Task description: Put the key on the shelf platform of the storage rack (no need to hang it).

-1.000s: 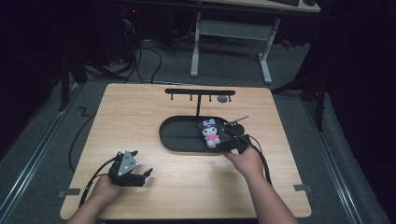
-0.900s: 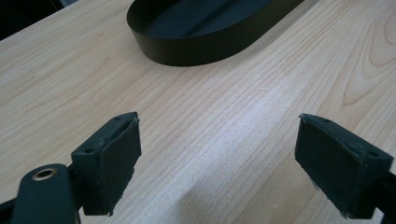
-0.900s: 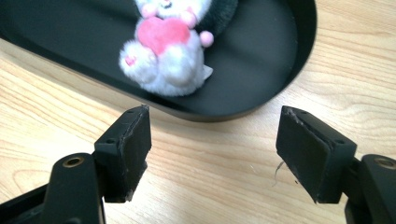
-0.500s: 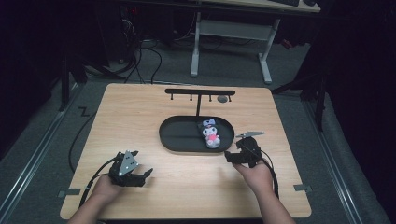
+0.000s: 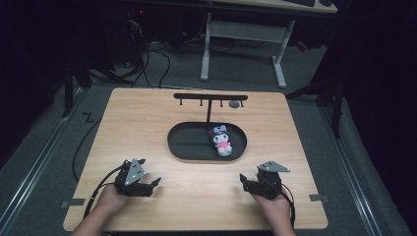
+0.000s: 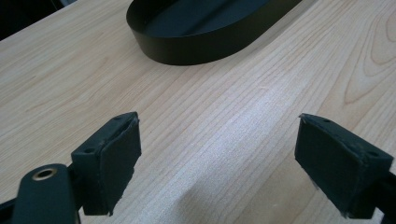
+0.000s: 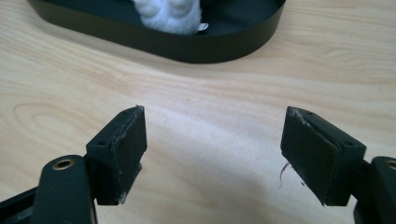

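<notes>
A small plush toy (image 5: 222, 141), white with pink and dark parts, lies in the right half of a black oval tray (image 5: 187, 147) at the table's middle. In the right gripper view its white bottom (image 7: 170, 16) shows over the tray wall (image 7: 187, 46). My right gripper (image 5: 244, 183) rests low near the front right of the table, apart from the tray. Its jaws (image 7: 212, 135) have just been opening and stand open over bare wood. My left gripper (image 5: 153, 186) sits at the front left, open (image 6: 219, 140), with the tray's left end (image 6: 196, 46) ahead of it.
A black rack (image 5: 210, 97) with several hooks stands behind the tray on the wooden table (image 5: 147, 123). A small grey object (image 5: 234, 104) lies near its right end. Cables trail from both grippers, and a desk frame stands beyond the table.
My right gripper has drawn back from the plush toy in the tray toward the table's front right and sunk lower. The toy stays in the tray. The left gripper has kept still.
</notes>
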A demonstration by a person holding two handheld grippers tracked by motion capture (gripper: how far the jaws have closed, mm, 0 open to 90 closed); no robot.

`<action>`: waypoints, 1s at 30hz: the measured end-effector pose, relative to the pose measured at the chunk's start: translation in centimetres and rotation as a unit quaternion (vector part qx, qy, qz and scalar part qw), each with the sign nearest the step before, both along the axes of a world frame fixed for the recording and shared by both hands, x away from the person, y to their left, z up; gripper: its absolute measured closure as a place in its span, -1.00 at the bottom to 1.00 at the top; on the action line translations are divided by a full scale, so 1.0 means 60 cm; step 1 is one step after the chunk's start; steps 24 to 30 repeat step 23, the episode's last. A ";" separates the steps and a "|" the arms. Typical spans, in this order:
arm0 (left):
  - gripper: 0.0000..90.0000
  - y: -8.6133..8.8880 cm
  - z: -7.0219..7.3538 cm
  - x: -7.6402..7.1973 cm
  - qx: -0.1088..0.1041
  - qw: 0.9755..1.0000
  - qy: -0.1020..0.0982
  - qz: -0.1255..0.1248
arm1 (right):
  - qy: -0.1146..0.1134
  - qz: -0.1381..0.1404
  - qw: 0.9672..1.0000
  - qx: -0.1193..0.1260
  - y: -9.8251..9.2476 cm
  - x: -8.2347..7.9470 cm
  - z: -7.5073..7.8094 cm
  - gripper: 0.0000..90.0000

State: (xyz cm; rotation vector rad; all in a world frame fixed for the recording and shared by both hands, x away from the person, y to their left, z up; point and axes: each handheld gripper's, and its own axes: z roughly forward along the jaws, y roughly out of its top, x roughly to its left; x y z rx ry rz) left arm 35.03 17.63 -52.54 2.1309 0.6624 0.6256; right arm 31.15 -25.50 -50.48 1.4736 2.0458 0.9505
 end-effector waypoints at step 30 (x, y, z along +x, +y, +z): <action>-0.66 0.006 0.001 0.001 -0.018 1.000 0.005 0.002 | -0.059 -0.006 0.998 0.006 -0.002 -0.055 -0.021 -0.55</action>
